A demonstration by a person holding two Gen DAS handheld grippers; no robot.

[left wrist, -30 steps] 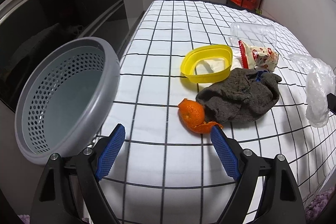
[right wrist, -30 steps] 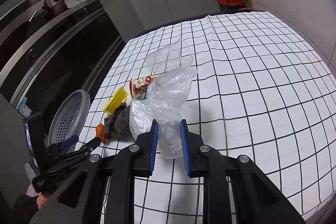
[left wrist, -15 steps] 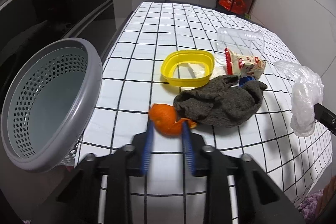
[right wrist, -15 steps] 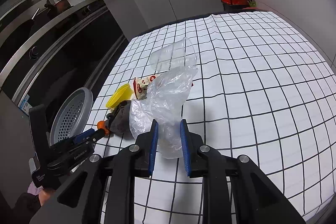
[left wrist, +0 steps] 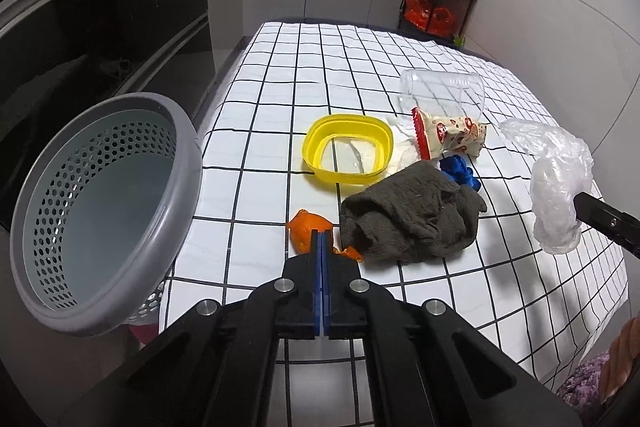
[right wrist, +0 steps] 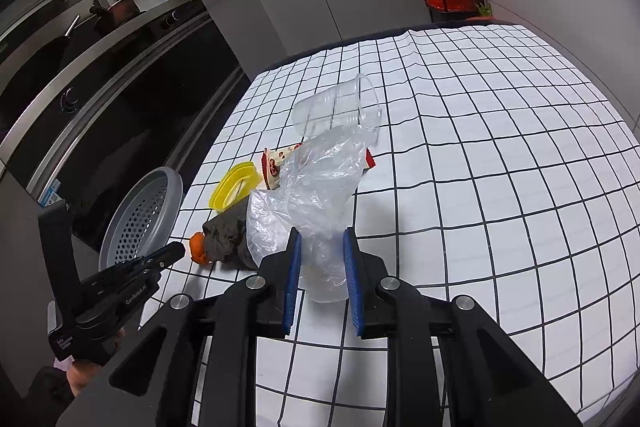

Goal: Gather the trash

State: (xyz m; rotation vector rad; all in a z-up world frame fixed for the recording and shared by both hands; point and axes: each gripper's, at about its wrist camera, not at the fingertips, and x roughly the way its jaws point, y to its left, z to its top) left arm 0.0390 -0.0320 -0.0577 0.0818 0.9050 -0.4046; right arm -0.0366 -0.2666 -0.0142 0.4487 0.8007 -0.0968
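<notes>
Trash is scattered on the checked counter (left wrist: 304,59), beside the grey perforated basket (left wrist: 120,311) set at its edge. Orange peel (left wrist: 306,227) is pinched at its near edge by the left gripper (left wrist: 322,247), whose blue pads have just been brought together on it. Touching the peel, a dark rag (left wrist: 408,223) is heaped, with a yellow lid frame (left wrist: 346,177) beyond it. Further from the basket lie a red-and-white wrapper (left wrist: 448,133), a blue scrap (left wrist: 460,173) and a toppled clear cup (left wrist: 442,93). A clear plastic bag (right wrist: 316,195) is clamped between the narrow pads of the right gripper (right wrist: 320,277). From the right wrist, the blue scrap is hidden behind the bag; the kitchen sink area is shown only there.
</notes>
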